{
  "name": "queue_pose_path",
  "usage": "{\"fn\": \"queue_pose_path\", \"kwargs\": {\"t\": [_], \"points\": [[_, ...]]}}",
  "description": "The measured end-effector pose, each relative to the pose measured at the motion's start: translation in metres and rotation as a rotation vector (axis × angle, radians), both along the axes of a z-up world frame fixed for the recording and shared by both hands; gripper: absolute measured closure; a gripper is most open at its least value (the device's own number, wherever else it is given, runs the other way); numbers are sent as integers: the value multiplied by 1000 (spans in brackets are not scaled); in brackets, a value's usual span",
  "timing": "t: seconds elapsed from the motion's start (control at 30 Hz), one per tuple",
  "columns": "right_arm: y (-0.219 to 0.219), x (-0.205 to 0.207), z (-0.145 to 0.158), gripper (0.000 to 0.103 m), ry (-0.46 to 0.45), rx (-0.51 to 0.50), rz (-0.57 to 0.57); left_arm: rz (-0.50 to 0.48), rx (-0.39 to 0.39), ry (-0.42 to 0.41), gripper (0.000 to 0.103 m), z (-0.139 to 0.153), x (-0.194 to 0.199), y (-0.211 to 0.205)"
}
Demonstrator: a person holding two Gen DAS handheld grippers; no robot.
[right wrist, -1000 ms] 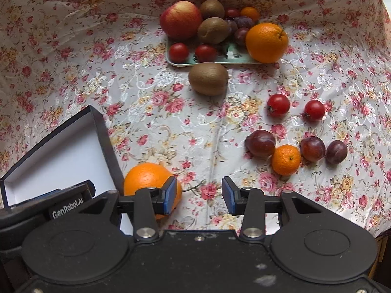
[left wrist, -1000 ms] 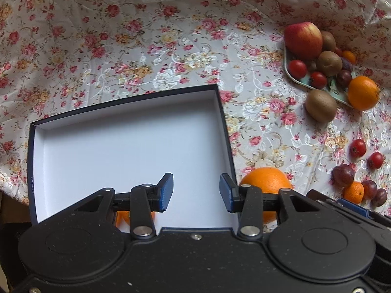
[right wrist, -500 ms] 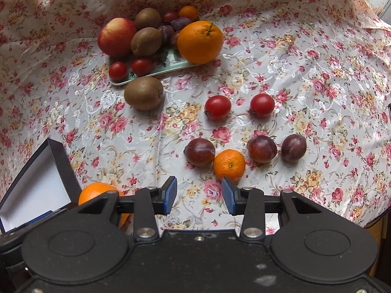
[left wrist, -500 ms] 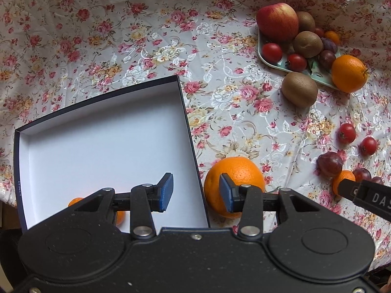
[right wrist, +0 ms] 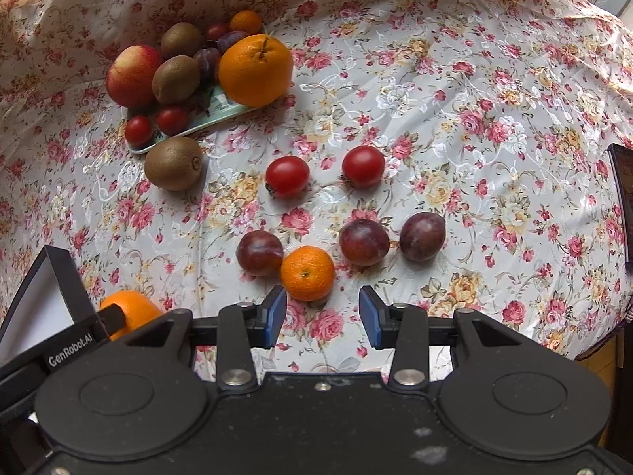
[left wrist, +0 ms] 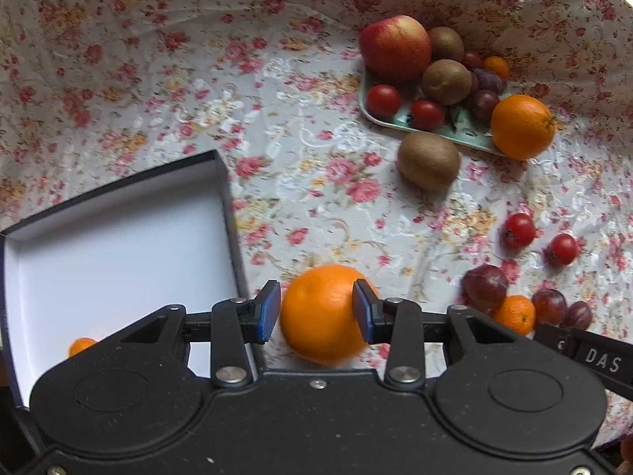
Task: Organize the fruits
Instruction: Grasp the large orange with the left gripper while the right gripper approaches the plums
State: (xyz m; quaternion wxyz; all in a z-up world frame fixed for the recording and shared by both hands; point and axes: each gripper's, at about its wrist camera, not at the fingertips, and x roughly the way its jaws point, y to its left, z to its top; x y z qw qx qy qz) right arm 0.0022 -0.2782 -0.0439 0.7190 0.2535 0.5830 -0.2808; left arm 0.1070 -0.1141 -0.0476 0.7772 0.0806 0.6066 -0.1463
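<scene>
- Step in hand, by the look of it: picking up the big round orange [left wrist: 322, 312] lying on the floral tablecloth [left wrist: 277, 118], just beside the right wall of the open dark-rimmed white box [left wrist: 118, 245].
- Left gripper [left wrist: 316, 308] spread wide, blue pads flanking the orange on either side; right pad seems to touch the peel, left pad perhaps a sliver off, hard to tell through the motion blur. Not yet clamped.
- Already inside the box: one small mandarin [left wrist: 81, 346] at the near edge, half hidden behind the tool body.
- Right gripper [right wrist: 322, 312] also wide apart and holding nothing, hovering just short of a small loose mandarin [right wrist: 307, 273] sitting between three dark red plums [right wrist: 364, 241].
- Further off: two red cherry tomatoes [right wrist: 287, 176], a brown kiwi [right wrist: 174, 162] off the tray, and the pale green tray [right wrist: 221, 113] heaped with mixed fruit.
- Next move calls for: squeezing both pads evenly across the widest part of the orange, lifting clear of the box wall, then carrying leftward over the rim and releasing low to avoid rolling.
</scene>
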Motion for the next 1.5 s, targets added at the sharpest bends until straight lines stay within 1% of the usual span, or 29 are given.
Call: {"fn": "queue_pose_path", "kwargs": {"t": [0.03,0.07,0.1,0.17,0.3,0.37,0.4,0.43,0.47,0.5,0.53,0.57,0.6,0.7,0.73,0.77,0.83,0.9,0.97,1.03,1.07,1.13,1.23,1.3,1.5], "points": [[-5,-3,0,60,4,0,-10,3,5,14,45,-3,-1,-4],[-9,-6,-1,60,6,-1,-19,5,31,-3,43,-5,-3,-9],[-13,-8,-2,60,9,-1,-28,-5,71,-33,44,-6,-7,-18],[-22,-14,-3,60,16,-4,-47,-32,117,-75,44,-8,-13,-30],[-37,-26,-4,60,22,-2,-83,-60,131,-119,44,-6,-20,-49],[-44,-31,-4,60,23,-1,-97,-76,107,-126,44,-4,-23,-58],[-46,-33,-5,60,22,-1,-103,-88,81,-121,44,-1,-25,-62],[-50,-36,-5,60,21,-1,-110,-105,41,-107,44,0,-27,-67],[-52,-38,-4,60,20,-2,-116,-122,1,-78,47,0,-27,-71],[-54,-40,-4,60,19,-2,-123,-135,-54,-34,49,0,-28,-76],[-57,-42,-4,60,17,-2,-130,-140,-86,-15,50,1,-29,-79],[-59,-43,-4,60,15,-1,-136,-143,-96,-24,50,3,-32,-82],[-63,-45,-4,60,14,0,-144,-148,-85,-49,50,6,-35,-85],[-72,-51,-5,60,17,3,-168,-183,-12,-179,50,20,-44,-90],[-74,-52,-5,60,18,5,-175,-182,-4,-207,50,24,-44,-88],[-76,-53,-6,60,20,8,-186,-175,0,-233,50,29,-42,-84],[-80,-54,-6,60,20,18,-202,-147,7,-247,50,34,-33,-75],[-83,-55,-6,60,19,28,-210,-90,15,-239,50,35,-20,-63],[-84,-54,-7,60,24,34,-215,-17,25,-202,50,31,-4,-50],[-84,-51,-8,60,30,41,-224,34,17,-159,50,27,8,-40],[-84,-49,-9,60,32,46,-228,44,13,-140,50,26,13,-38],[-84,-44,-10,60,34,64,-230,49,11,-117,50,24,21,-34],[-82,-37,-9,60,32,70,-223,46,19,-131,50,28,29,-31],[-81,-31,-9,60,31,66,-213,31,28,-122,50,27,38,-30],[-89,-15,-13,60,46,54,-205,42,97,-110,50,12,65,-28]]}}
